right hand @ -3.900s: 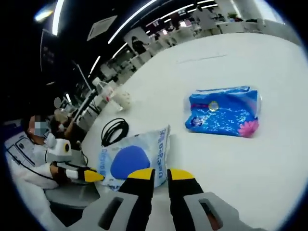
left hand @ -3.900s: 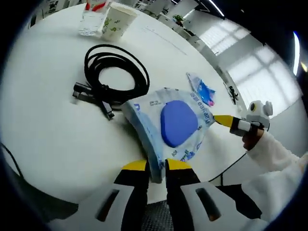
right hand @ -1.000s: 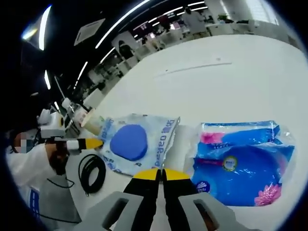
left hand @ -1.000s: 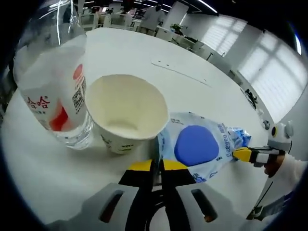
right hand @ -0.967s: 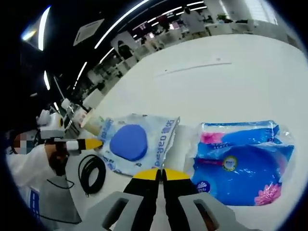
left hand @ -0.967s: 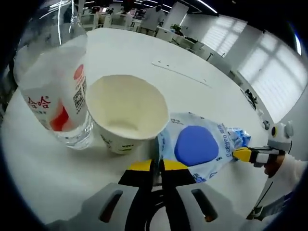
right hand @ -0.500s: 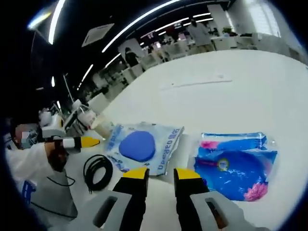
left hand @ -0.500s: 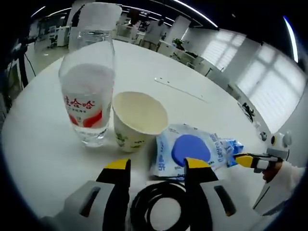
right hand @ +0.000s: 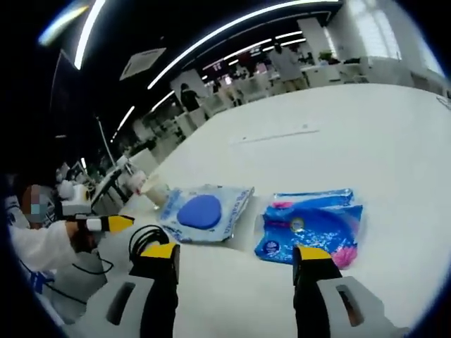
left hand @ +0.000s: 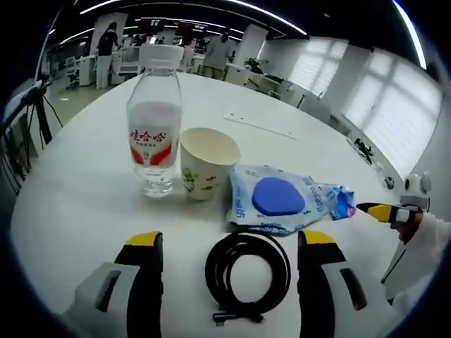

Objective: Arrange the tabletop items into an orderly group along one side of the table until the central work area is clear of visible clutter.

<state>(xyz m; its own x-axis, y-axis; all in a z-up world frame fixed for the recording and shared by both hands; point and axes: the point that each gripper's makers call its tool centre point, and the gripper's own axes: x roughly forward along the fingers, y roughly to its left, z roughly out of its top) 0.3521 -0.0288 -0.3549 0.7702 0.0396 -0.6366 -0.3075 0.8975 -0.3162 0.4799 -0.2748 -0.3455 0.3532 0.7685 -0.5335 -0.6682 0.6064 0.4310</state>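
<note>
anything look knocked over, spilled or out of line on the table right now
Nothing stands out. The water bottle and paper cup stand upright side by side, the white wipes pack lies flat beside the cup, the black cable is coiled in front, and the blue tissue pack lies flat next to the wipes.

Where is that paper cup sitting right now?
In the left gripper view, the paper cup stands upright on the white table, between the water bottle on its left and the pale blue wipes pack on its right.

The blue tissue pack [left hand: 343,202] lies mostly hidden behind the wipes pack [left hand: 280,204].
</note>
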